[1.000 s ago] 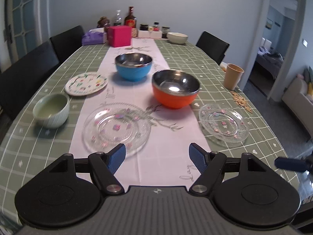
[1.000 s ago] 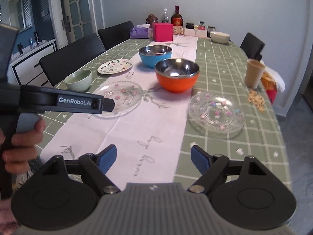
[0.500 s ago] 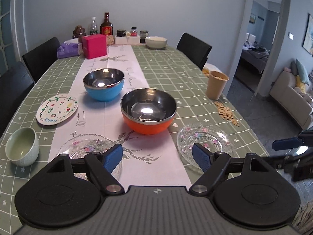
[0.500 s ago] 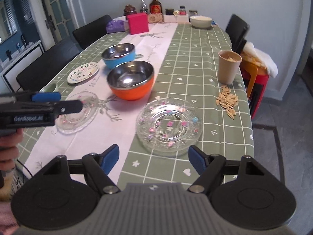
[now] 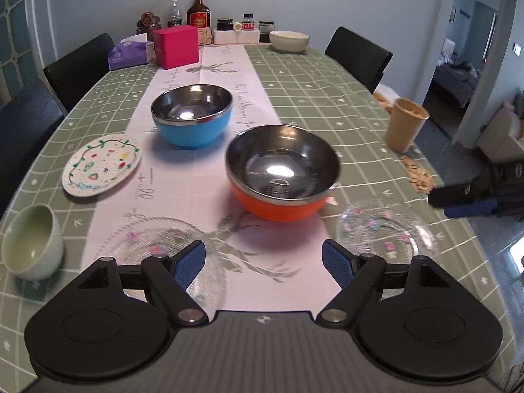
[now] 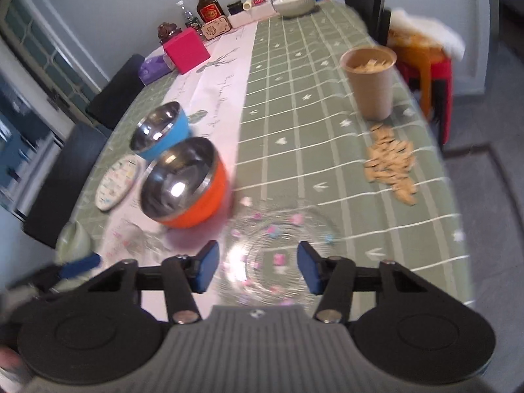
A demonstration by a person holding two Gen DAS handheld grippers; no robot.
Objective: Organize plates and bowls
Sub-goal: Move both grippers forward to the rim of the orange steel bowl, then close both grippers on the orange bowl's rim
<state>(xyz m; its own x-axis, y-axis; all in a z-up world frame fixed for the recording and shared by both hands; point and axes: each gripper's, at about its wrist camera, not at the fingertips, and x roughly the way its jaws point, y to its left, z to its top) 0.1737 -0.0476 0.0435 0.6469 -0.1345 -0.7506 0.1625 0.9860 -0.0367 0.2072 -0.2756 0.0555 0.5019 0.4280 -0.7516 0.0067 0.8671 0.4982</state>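
Note:
My left gripper (image 5: 263, 262) is open and holds nothing, low over the white runner, with the orange steel-lined bowl (image 5: 281, 173) just ahead of it. A blue bowl (image 5: 191, 114) stands further back. A painted plate (image 5: 101, 163), a pale green bowl (image 5: 29, 242) and a clear glass plate (image 5: 157, 245) lie to the left. My right gripper (image 6: 257, 270) hovers tilted above a second glass plate (image 6: 278, 255). Its jaws are closing, and the plate shows in the gap below them with the pads clear of it. The orange bowl (image 6: 183, 186) is to its left.
A tan cup (image 6: 370, 78) of seeds and a spilled seed pile (image 6: 389, 163) sit on the green checked cloth to the right. A white bowl (image 5: 290, 41), a pink box (image 5: 177, 46), bottles and jars crowd the far end. Black chairs line both sides.
The right gripper has swung right over the right-hand glass plate, rolled, and narrowed its jaws. The left gripper has shifted right, from the left glass plate toward the orange bowl.

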